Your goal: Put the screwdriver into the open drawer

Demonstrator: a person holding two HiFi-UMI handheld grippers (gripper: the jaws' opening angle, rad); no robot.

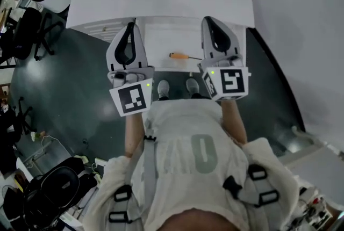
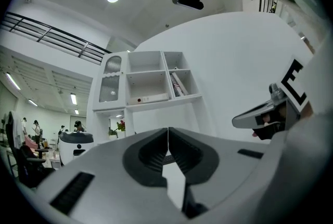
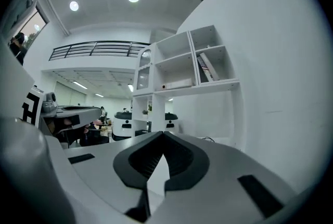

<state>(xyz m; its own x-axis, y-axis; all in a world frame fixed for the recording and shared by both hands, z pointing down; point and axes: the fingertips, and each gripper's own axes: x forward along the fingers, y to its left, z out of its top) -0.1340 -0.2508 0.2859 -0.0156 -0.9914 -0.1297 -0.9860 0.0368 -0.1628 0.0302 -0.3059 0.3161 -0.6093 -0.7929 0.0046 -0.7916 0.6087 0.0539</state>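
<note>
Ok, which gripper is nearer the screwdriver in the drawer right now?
Right, judging by the head view. The shaft tip of the screwdriver ends just beside the right gripper; the left gripper sits farther off, past the orange handle end.

1. Holds left gripper (image 1: 130,27) level, out in front, jaws together, empty.
2. Holds right gripper (image 1: 211,21) alongside, likewise level, jaws together, empty.
3. Stretches forearms (image 1: 235,122) forward, elbows apparently bent.

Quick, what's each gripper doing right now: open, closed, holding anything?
Left gripper: closed, jaws together, holding nothing.
Right gripper: closed, jaws together, holding nothing.
</note>
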